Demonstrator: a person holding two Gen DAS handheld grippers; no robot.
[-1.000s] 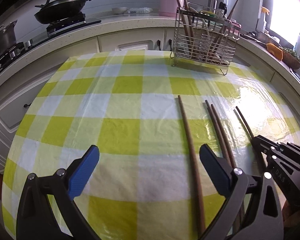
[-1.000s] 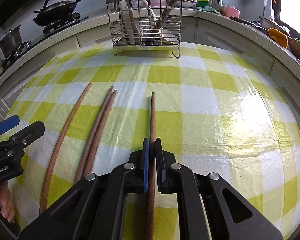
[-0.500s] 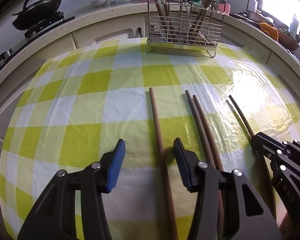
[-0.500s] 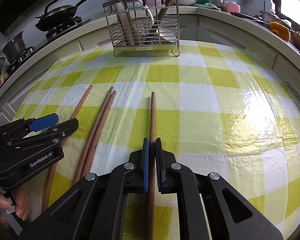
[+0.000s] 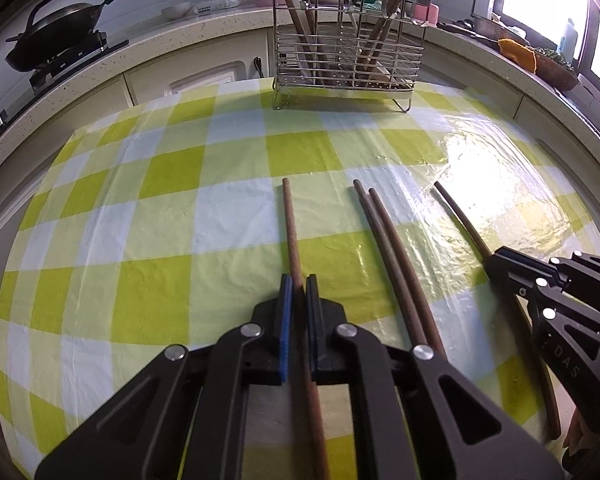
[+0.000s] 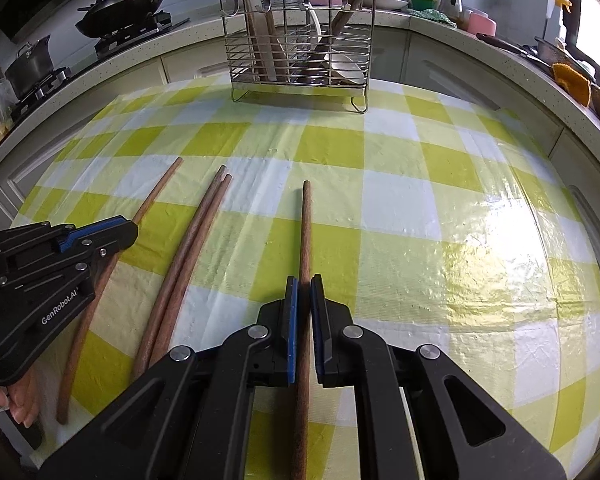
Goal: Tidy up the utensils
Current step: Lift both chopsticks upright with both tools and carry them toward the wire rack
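Note:
Several long brown wooden chopsticks lie on the green-and-white checked tablecloth [image 5: 160, 240]. My left gripper [image 5: 298, 284] is shut on the leftmost chopstick [image 5: 290, 220]; it shows at the left of the right wrist view [image 6: 112, 232]. My right gripper [image 6: 304, 284] is shut on the rightmost chopstick [image 6: 306, 220], which shows in the left wrist view [image 5: 460, 220]. A pair of chopsticks [image 5: 384, 232] lies between them, also in the right wrist view [image 6: 196, 232]. A wire utensil rack [image 5: 348, 40] holding utensils stands at the table's far edge [image 6: 300, 36].
A counter curves behind the table with a black pan on a stove [image 5: 56, 28], a pot [image 6: 30, 64], cups and bottles [image 6: 480, 20] and an orange cloth [image 5: 516, 52].
My left gripper moved right, centred over the leftmost chopstick and closed on it. My right gripper stayed shut on its chopstick.

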